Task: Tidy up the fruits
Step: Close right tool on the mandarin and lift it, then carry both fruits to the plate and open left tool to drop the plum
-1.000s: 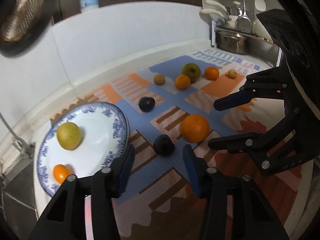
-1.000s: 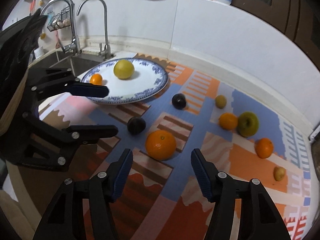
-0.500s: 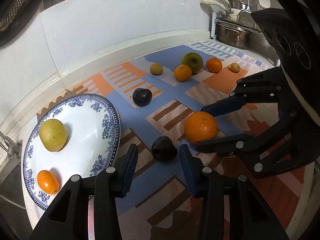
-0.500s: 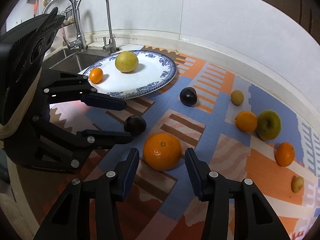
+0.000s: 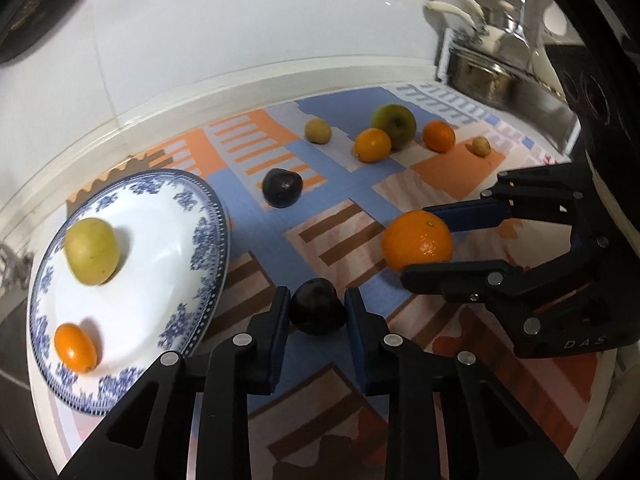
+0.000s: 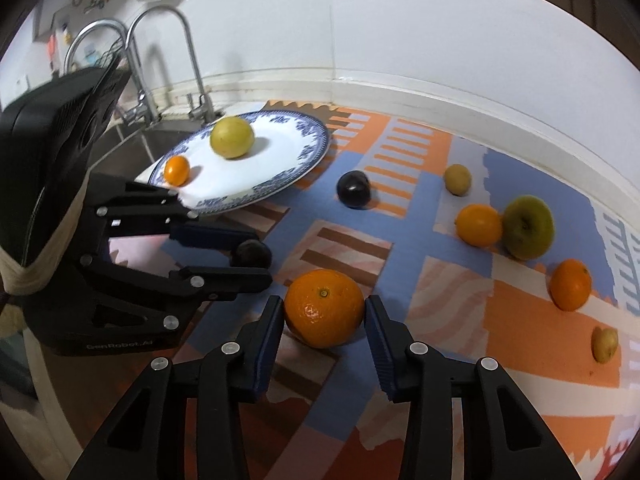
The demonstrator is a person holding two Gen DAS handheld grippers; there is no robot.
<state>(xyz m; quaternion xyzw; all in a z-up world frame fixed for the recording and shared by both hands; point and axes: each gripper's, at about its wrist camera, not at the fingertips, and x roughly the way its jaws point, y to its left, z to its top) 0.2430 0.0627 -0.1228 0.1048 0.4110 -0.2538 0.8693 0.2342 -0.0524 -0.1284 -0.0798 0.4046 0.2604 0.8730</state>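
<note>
— While the colourful mat covers the counter, what sits on it?
— A big blue-and-white plate by the sink, with a yellow fruit and a tiny orange one on it.
— And the right gripper?
— Its fingers are closing around the big orange on the mat. The pads look like they touch both sides.
— The left gripper?
— Squeezed tight on a dark plum, near the plate.
— What else?
— A green apple, two small oranges, another plum, two little yellow fruits, farther back.
</note>
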